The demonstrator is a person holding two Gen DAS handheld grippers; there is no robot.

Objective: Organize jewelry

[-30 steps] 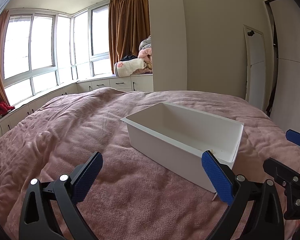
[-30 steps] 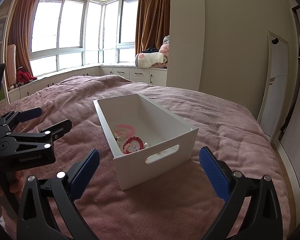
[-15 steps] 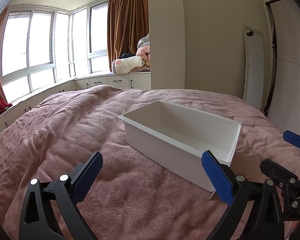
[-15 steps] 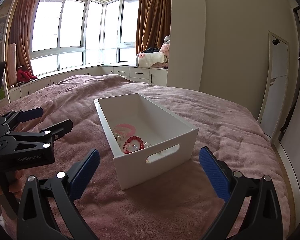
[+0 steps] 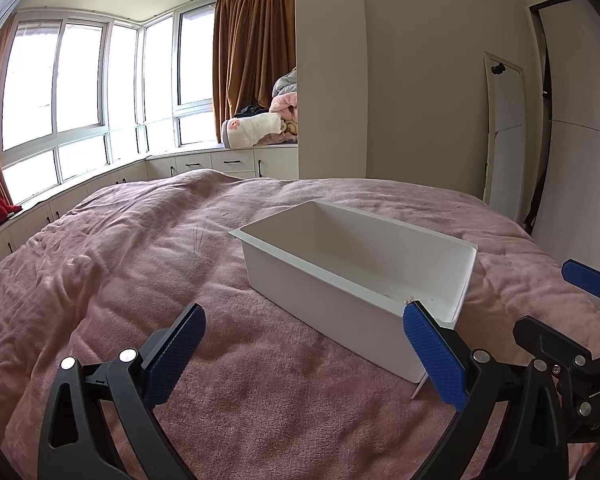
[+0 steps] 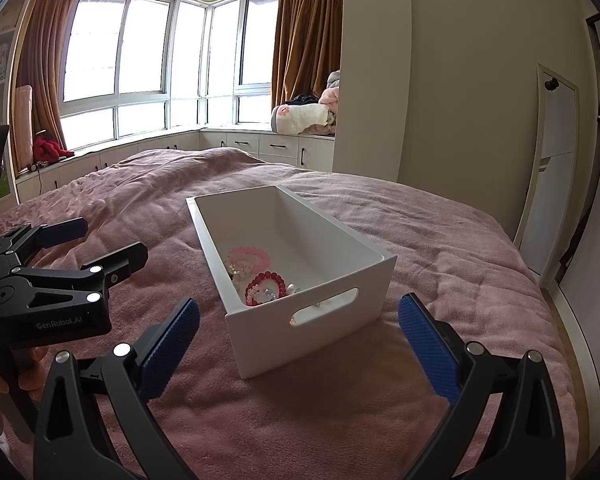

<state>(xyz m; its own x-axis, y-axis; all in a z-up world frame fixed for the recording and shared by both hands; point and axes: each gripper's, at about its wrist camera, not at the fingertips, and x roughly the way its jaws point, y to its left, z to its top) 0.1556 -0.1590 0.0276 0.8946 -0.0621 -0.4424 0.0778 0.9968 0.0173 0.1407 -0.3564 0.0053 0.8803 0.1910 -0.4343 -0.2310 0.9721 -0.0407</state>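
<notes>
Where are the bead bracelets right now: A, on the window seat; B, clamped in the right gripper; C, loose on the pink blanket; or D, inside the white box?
D: the right wrist view shows the bead bracelets lying on the floor of the white box, both grippers open.

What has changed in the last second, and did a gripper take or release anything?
Very little changed. In the left wrist view the white box slid slightly left and up, so the left gripper shifted a bit. Nothing was taken or released: both the left gripper and the right gripper stay open and empty. The bracelets still lie inside the box on the pink blanket.
</notes>
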